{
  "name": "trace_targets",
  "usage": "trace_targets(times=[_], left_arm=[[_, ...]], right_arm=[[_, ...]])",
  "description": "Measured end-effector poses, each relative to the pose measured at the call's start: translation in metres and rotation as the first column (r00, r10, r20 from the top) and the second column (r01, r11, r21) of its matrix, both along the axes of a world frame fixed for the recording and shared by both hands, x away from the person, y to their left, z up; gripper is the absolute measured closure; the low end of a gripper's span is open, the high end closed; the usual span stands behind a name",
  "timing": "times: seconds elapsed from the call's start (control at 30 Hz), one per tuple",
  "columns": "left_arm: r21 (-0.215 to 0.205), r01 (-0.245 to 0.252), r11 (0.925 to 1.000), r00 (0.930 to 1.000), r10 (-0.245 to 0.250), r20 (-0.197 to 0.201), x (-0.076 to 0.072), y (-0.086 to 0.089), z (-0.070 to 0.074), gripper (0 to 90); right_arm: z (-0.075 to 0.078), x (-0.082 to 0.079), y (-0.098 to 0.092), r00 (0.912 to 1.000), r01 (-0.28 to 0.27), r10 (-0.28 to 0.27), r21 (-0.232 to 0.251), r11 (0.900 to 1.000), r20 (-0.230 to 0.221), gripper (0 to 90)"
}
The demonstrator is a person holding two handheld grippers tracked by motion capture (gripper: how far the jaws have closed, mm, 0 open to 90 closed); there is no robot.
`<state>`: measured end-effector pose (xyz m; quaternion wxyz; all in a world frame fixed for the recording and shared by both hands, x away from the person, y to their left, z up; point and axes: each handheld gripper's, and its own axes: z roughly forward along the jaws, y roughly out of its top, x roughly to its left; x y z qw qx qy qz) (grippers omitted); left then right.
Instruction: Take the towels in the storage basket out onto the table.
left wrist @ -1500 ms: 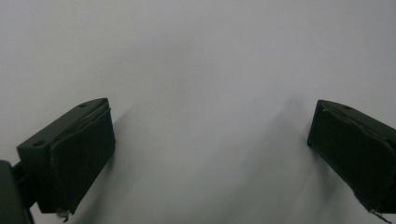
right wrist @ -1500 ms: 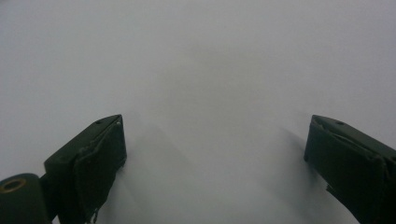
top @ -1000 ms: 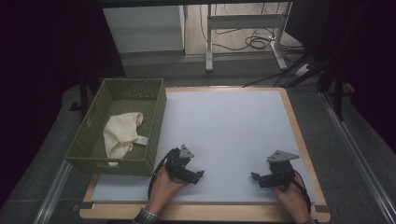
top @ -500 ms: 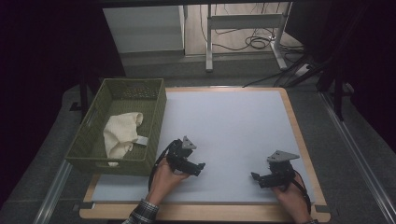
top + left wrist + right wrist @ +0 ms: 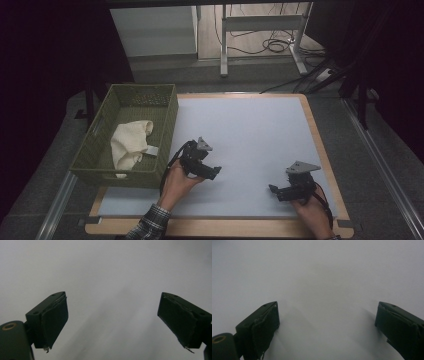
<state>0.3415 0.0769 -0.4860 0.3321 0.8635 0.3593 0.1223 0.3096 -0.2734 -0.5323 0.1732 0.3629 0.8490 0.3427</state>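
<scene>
My left gripper (image 5: 215, 173) hangs a little above the white mat (image 5: 250, 125), left of centre, with a hand around its body and its jaws pointing right. In the left gripper view the left gripper (image 5: 112, 297) stands open over bare mat. Its jaws have just been closing a little, with nothing between them. My right gripper (image 5: 273, 190) rests low near the mat's front right, pointing left toward the other one. In the right gripper view the right gripper (image 5: 327, 305) is open and holds nothing.
A green woven basket (image 5: 95, 150) stands at the mat's left edge with a cream cloth (image 5: 129, 142) crumpled inside. The mat lies on a wooden-edged table (image 5: 320, 145). Desk legs and cables (image 5: 270, 45) are on the floor beyond the far edge.
My left hand has lifted its gripper off the mat and carried it slightly farther from the front edge. The right gripper has stayed where it was.
</scene>
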Motion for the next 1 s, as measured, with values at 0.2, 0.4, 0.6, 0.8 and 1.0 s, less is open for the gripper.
trace_targets(times=[0.2, 0.4, 0.6, 0.8, 1.0], left_arm=[[-0.017, 0.006, 0.9998, 0.9999, -0.006, -0.013, 0.007, -0.002, 0.011, 9.3], [-0.007, 0.013, 0.9999, 0.9996, -0.013, -0.024, 0.012, -0.002, 0.017, 6.3], [-0.008, 0.010, 0.9999, 0.9998, -0.010, -0.020, 0.018, 0.002, 0.030, 5.5], [0.017, 0.013, 0.9998, 0.9996, -0.012, -0.024, 0.026, 0.011, 0.049, 3.4], [0.036, -0.011, 0.9993, 0.9991, 0.013, -0.041, 0.037, 0.029, 0.064, 1.2]], right_arm=[[0.000, 0.000, 0.000, 1.0000, 0.001, -0.001, 0.000, 1.000, 0.000, 5.8], [0.000, 0.000, 0.000, 1.0000, 0.001, -0.001, 0.000, 1.000, 0.000, 5.7], [0.000, 0.000, 0.000, 1.0000, 0.001, -0.001, 0.000, 1.000, 0.000, 5.7], [0.000, 0.000, 0.000, 1.0000, 0.000, 0.000, 0.000, 1.000, 0.002, 5.7], [0.000, 0.000, 0.000, 1.0000, 0.000, 0.000, 0.002, 1.000, 0.002, 5.8]])
